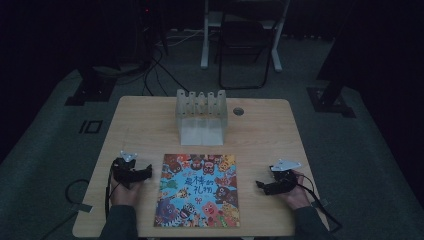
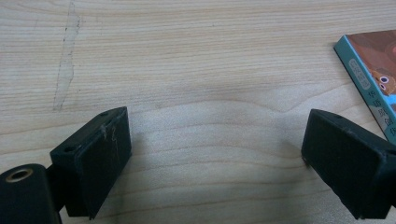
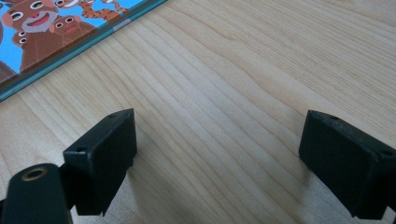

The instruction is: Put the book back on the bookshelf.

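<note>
A colourful picture book (image 1: pixel 197 191) with cartoon animals on its cover lies flat at the front middle of the wooden table (image 1: pixel 260 130). My left gripper (image 1: pixel 135 170) rests on the table just left of the book, held by a hand. In the left gripper view its jaws stand wide apart over bare wood, open (image 2: pixel 215 154), with the book's corner (image 2: pixel 373 79) at the right edge. My right gripper (image 1: pixel 265 186) sits to the right of the book. Its jaws are open (image 3: pixel 217 154) above bare wood, and the book's edge (image 3: pixel 70 32) shows at the upper left.
A translucent white slotted rack (image 1: pixel 201 116) stands at the back middle of the table, behind the book. A small round hole (image 1: pixel 238 111) is in the tabletop to its right. Beyond the table, a chair frame (image 1: pixel 245 45) and cables lie on the dark floor.
</note>
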A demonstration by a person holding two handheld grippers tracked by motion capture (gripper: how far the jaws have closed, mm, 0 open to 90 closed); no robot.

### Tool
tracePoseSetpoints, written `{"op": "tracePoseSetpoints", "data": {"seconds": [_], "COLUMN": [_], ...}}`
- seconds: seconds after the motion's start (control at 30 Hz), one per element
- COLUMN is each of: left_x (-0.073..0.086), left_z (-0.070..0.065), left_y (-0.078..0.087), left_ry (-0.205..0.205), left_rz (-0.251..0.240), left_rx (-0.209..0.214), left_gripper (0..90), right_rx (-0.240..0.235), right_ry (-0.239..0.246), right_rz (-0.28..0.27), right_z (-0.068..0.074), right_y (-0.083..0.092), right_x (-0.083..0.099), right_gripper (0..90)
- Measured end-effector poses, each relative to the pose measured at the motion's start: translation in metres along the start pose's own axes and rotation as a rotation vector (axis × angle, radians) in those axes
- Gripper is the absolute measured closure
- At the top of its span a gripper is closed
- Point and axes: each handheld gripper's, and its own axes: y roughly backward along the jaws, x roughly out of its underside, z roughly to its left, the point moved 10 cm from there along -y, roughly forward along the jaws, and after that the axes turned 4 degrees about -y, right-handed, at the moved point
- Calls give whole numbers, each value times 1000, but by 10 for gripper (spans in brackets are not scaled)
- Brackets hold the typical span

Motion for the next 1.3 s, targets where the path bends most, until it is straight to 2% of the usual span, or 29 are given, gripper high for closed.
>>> {"op": "tracePoseSetpoints", "data": {"seconds": [0.5,0.73,1.3], "left_x": [0,0,0], "left_z": [0,0,0], "left_y": [0,0,0], "left_ry": [0,0,-1], "left_rz": [0,0,0], "left_rx": [0,0,0], "left_gripper": [82,82,83], "right_rx": [22,48,54], "right_ry": [-2,6,79], "right_rz": [-12,-67,-116], "right_z": [1,4,25], "right_y": [2,14,26], "right_x": [-2,-18,-54], "right_gripper": [122,132,131]}}
